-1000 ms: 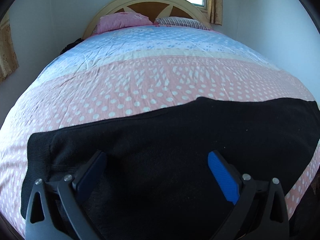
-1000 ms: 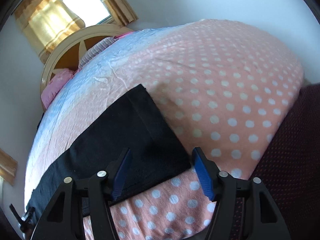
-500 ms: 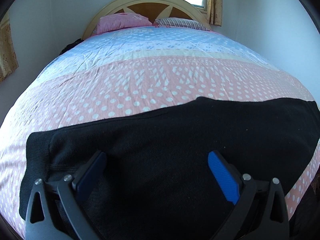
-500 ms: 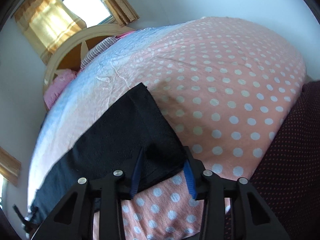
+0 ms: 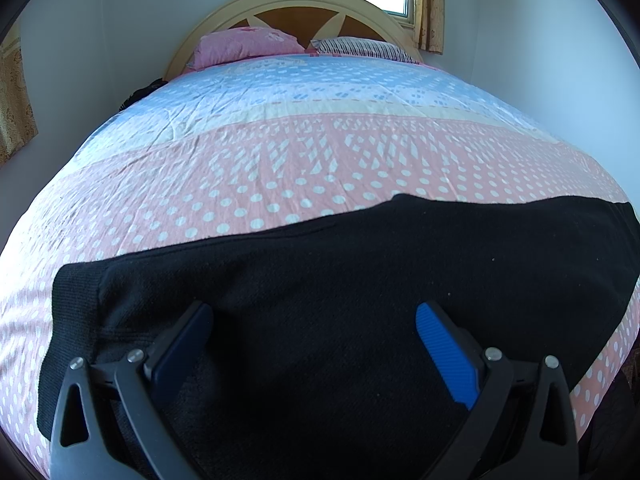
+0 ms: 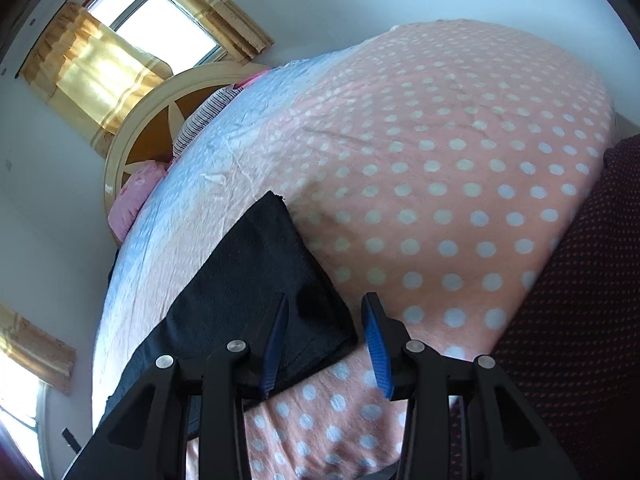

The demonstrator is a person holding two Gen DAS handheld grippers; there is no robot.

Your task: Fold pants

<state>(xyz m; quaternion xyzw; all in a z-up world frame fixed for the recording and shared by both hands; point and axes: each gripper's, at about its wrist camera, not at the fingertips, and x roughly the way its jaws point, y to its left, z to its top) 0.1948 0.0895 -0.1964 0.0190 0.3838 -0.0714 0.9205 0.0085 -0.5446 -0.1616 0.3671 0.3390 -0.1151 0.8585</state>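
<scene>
Black pants [image 5: 360, 264] lie flat across the near end of the bed, folded lengthwise into one long band. My left gripper [image 5: 314, 332] hovers low over the left part of the band, its blue pads wide apart with nothing between them. In the right wrist view the pants [image 6: 248, 280] end in a square corner. My right gripper [image 6: 326, 328] straddles that near corner: the left pad is over the cloth and the right pad is over the bedspread just past the edge. Its jaws are half closed, with a clear gap left.
The bed wears a pink dotted and blue bedspread [image 5: 320, 152]. A pink pillow [image 5: 244, 46] and a striped pillow [image 5: 360, 48] lean on the headboard [image 5: 296, 4]. Dark red dotted fabric [image 6: 580, 320] borders the bed's right side. White walls stand close on both sides.
The right gripper has moved down onto the pants' corner and narrowed its jaws from wide apart to half closed. The left gripper has stayed still and open.
</scene>
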